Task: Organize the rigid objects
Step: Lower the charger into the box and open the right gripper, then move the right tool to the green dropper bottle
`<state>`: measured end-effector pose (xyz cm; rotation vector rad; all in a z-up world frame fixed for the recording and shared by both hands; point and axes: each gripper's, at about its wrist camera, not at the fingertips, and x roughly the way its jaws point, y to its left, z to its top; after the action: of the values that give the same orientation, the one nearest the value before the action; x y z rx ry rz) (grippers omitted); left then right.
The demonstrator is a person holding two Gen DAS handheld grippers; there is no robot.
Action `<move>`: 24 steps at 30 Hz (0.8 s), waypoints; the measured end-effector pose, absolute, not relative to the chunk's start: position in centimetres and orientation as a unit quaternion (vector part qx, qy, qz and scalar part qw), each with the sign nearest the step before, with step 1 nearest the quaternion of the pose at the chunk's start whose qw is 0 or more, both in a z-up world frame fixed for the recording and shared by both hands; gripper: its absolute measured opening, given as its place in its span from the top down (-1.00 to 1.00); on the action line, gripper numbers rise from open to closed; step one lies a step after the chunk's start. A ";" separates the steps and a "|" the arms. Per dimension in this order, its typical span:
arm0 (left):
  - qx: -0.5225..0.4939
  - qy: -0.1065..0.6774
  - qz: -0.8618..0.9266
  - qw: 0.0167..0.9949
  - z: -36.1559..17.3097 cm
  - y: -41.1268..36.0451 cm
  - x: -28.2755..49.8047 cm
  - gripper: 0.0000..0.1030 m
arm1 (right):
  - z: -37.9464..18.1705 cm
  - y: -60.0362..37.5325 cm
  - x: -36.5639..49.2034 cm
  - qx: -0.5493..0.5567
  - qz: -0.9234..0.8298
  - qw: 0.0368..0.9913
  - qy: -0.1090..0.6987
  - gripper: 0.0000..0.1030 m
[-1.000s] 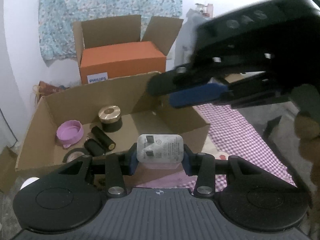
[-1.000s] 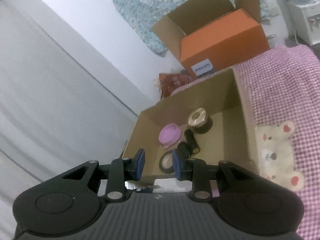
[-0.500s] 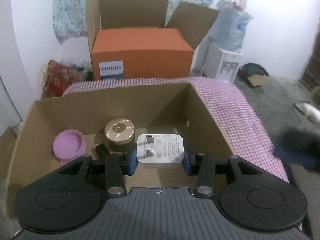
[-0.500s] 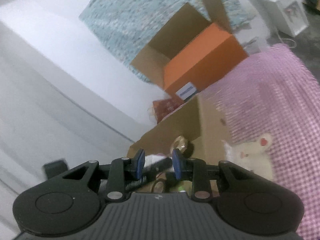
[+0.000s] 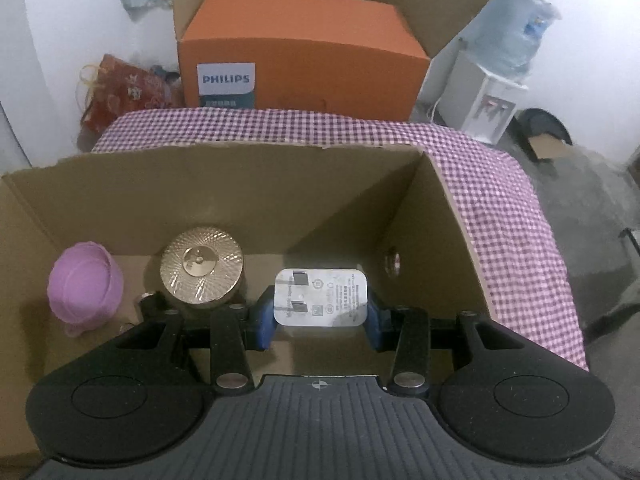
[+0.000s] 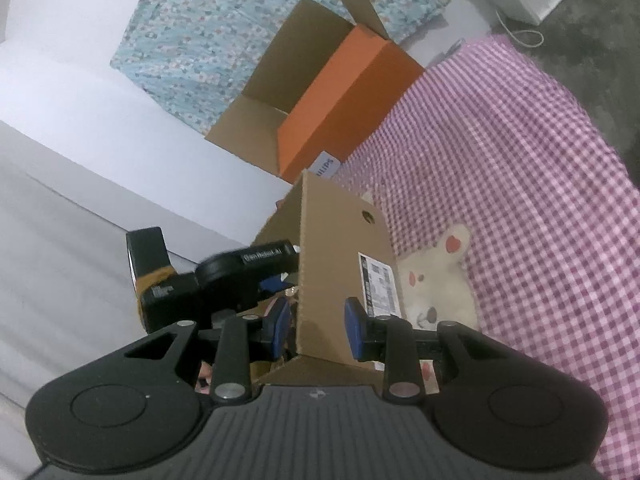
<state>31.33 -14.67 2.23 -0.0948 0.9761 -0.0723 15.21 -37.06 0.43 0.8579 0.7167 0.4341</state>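
Note:
My left gripper hangs inside the open cardboard box, with a white plug adapter between its blue pads. The pads still touch the adapter while the jaws are opening. On the box floor stand a gold-lidded jar and a purple cap. A black cylinder is half hidden behind the fingers. My right gripper is open and straddles an upright edge of the box without pressing on it. In the right wrist view the left gripper body reaches over the box's rim.
The box rests on a purple checked cloth beside a pale bear figure. An orange Philips box sits in a larger carton behind it. A white water dispenser stands at the right and a red bag at the left.
My left gripper carried the adapter forward and down into the box. My right gripper sank and rolled, and the box's edge now stands between its fingers.

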 end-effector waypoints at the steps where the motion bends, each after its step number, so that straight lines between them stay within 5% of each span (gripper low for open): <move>1: -0.043 0.470 -0.034 0.881 2.3 -14.7 31.2 0.11 | 0.4 -37.1 14.9 0.404 0.205 0.825 0.337 0.38; 20: -0.012 0.402 -0.084 0.912 8.0 -14.8 20.6 -0.65 | 3.8 -36.9 7.0 0.382 0.172 0.860 0.291 0.35; 24: 0.000 0.388 -0.088 0.918 9.0 -14.1 17.1 -0.69 | 4.2 -36.2 5.3 0.370 0.172 0.865 0.291 0.35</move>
<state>17.06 -14.12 9.00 -0.0001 0.7970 -0.1809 5.33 -36.24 4.23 0.7759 0.6100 0.3608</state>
